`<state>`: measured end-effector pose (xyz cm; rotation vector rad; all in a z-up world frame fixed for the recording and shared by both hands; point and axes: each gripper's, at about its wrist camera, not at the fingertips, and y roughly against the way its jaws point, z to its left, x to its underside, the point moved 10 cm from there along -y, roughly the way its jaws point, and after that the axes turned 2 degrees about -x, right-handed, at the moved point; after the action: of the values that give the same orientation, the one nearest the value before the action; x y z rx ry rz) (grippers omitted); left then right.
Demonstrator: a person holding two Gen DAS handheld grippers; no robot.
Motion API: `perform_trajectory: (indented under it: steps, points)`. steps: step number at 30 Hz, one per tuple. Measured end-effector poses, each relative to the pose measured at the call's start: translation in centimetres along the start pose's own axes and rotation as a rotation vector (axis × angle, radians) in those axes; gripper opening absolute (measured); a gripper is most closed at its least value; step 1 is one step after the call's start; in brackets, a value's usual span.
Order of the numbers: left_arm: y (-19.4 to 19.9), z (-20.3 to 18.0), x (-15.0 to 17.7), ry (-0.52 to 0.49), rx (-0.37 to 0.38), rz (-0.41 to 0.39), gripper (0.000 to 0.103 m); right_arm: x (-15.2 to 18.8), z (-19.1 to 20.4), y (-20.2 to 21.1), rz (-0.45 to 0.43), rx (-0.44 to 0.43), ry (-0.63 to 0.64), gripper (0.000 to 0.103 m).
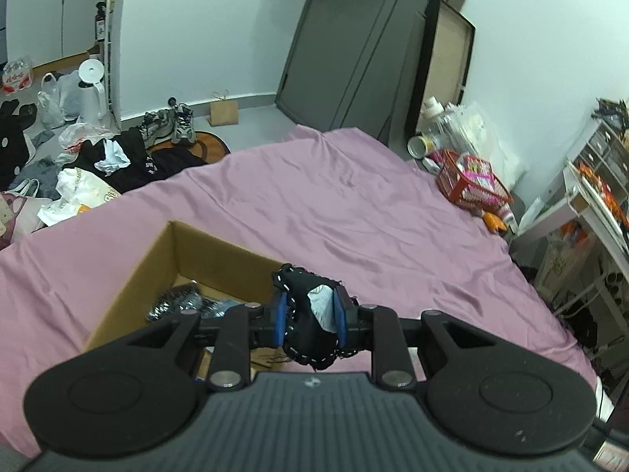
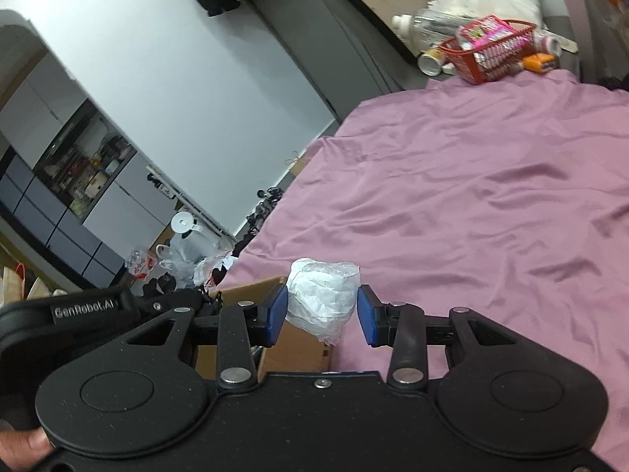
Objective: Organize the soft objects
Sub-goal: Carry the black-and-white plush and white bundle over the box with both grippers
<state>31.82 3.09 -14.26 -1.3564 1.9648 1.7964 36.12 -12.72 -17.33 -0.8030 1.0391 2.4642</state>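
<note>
Jaws of the left gripper [image 1: 310, 316] are closed on a black fabric bundle [image 1: 310, 330] — soft, crumpled, edged with white stitching, a pale grey patch showing at its middle. It is held above the near corner of an open cardboard box [image 1: 157, 259], in which dark, glittery cloth [image 1: 177, 303] is seen lying. Jaws of the right gripper [image 2: 321, 312] are set wider, with a crinkled white plastic-wrapped wad [image 2: 322, 299] between the blue pads [image 2: 275, 310]; the left pad is pressed against it, while a narrow gap seems to remain at the right one, so a firm grip cannot be confirmed. Both bundles are held over a bed covered in smooth, creased pink sheeting [image 1: 354, 204]. Only the right wrist view shows the box's outer brown wall [image 2: 298, 338] — and a fingertip [image 2: 23, 446] at the lower left edge. A red mesh basket [image 1: 471, 185] is seen at the bed's far corner in both views.
</note>
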Motion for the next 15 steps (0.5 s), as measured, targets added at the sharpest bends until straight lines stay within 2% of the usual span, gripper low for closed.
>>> perform_trajectory:
  steps: [9, 15]
  points:
    - [-0.6, 3.3, -0.8, 0.038, -0.003, 0.006, 0.023, 0.7, 2.6, -1.5, 0.019, -0.025, 0.064, 0.038]
    - [-2.5, 5.1, 0.1, 0.073, 0.002, 0.055, 0.023, 0.8, 3.7, -2.2, 0.02, -0.034, 0.082, 0.038]
